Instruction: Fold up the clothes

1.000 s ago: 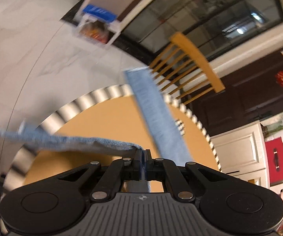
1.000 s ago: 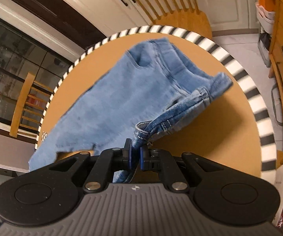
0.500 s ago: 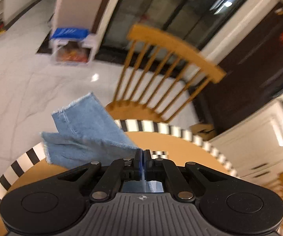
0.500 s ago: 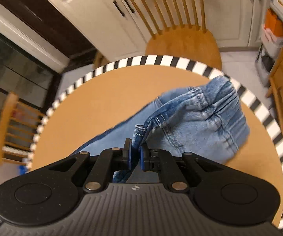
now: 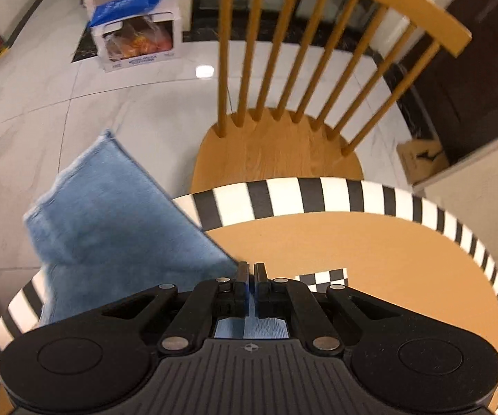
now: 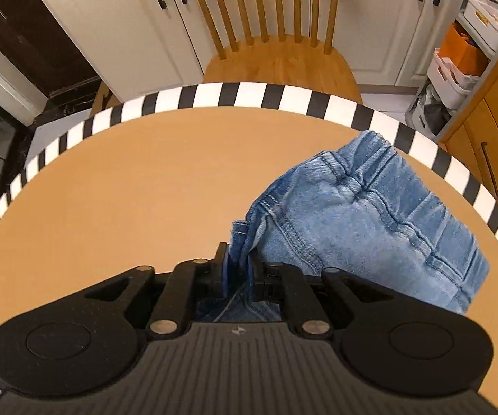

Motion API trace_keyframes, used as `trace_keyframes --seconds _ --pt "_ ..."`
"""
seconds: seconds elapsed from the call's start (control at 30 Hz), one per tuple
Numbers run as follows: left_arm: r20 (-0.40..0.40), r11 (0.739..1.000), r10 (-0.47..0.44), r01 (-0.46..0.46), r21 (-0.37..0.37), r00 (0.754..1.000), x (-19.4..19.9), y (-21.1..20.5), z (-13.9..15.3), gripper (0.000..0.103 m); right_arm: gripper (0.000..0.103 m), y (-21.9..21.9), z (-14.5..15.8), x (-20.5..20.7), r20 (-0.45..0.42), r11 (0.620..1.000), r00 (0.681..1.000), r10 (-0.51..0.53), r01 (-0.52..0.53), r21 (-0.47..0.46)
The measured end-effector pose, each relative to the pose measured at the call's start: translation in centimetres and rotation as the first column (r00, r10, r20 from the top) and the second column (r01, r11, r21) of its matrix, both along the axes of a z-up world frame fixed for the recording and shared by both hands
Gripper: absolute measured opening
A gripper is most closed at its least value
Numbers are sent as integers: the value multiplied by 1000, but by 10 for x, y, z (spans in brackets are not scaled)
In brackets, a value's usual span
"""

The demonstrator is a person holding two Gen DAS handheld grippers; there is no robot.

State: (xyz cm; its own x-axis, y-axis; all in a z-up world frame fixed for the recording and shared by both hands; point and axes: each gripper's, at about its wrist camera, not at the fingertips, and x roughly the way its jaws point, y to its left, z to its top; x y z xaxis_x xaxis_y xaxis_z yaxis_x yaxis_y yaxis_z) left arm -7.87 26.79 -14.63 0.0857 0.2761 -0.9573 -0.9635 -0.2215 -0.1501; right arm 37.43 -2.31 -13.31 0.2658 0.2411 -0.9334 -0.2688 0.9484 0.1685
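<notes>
Two grippers share one pair of light blue denim jeans (image 6: pixel 363 221) over a round tan bench with a black-and-white striped rim (image 6: pixel 249 95). In the right wrist view the elastic waistband end lies bunched in the right half of the frame, resting on the bench top just inside the striped rim. The right gripper (image 6: pixel 238 263) has a seamed edge of that waist between its jaws, and those jaws are opening, with denim still in the gap. In the left wrist view the left gripper (image 5: pixel 250 273) is clenched on a thin edge of the leg end; that end spreads to the left of the frame and hangs out past the striped rim over the white tiled floor (image 5: pixel 41 103), blurred.

The step in hand looks like laying the jeans down flat before a fold. To do it well, the left end should probably be brought inward until the legs rest wholly on the bench, and kept taut against the waist so no crease sets in. The right side should let go only once the waistband lies flat; dropped while bunched, it would need smoothing. A wooden spindle-back chair (image 5: pixel 283 145) stands just beyond the rim, clear of the cloth.
</notes>
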Motion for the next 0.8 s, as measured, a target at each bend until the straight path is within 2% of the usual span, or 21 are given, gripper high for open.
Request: trace_keyframes --seconds 0.03,0.1,0.17,0.27,0.33,0.37,0.4,0.43,0.47,0.57,0.63,0.7,0.77,0.8 --pt "-7 1000 -18 18 -5 1000 2 4 -4 4 17 0 -1 1 2 1000 1000 2 -2 8" --pt "-21 999 -37 37 -13 999 2 10 -13 5 38 -2 3 3 18 998 1000 -8 7 55" --pt "-6 998 -47 47 -29 999 -1 15 -21 5 47 -8 13 4 63 996 998 -14 9 92" --pt "38 997 -72 72 -15 997 -5 20 -23 5 50 -26 40 9 149 993 989 -12 -6 116" --pt "113 995 -102 101 7 988 -10 21 -19 5 48 -47 55 10 168 992 986 -19 -2 124" --pt "139 991 -129 126 35 982 -12 21 -14 7 43 -58 62 10 173 991 985 -22 -1 130" --pt "157 987 -153 144 64 976 -14 20 -9 8 33 -70 62 8 147 989 989 -22 0 148" --pt "166 982 -177 164 88 970 -15 20 -4 11 28 -82 61 5 122 987 992 -24 3 164" --pt "171 977 -201 184 110 965 -17 18 1 12 20 -93 53 2 101 986 994 -33 16 163" --pt "189 963 -252 226 146 949 -20 14 8 12 16 -111 20 -7 43 991 997 -64 59 119" --pt "204 951 -293 264 160 934 -21 9 10 12 9 -118 -3 -14 14 993 996 -85 84 80" --pt "199 930 -352 317 185 915 -22 0 15 12 3 -117 -13 -26 77 995 994 -81 76 68" --pt "200 903 -413 372 214 888 -24 -12 19 13 3 -111 -12 -36 130 998 990 -49 45 32" --pt "210 891 -440 395 224 873 -26 -19 21 13 7 -107 -10 -43 149 1000 988 -30 29 10"
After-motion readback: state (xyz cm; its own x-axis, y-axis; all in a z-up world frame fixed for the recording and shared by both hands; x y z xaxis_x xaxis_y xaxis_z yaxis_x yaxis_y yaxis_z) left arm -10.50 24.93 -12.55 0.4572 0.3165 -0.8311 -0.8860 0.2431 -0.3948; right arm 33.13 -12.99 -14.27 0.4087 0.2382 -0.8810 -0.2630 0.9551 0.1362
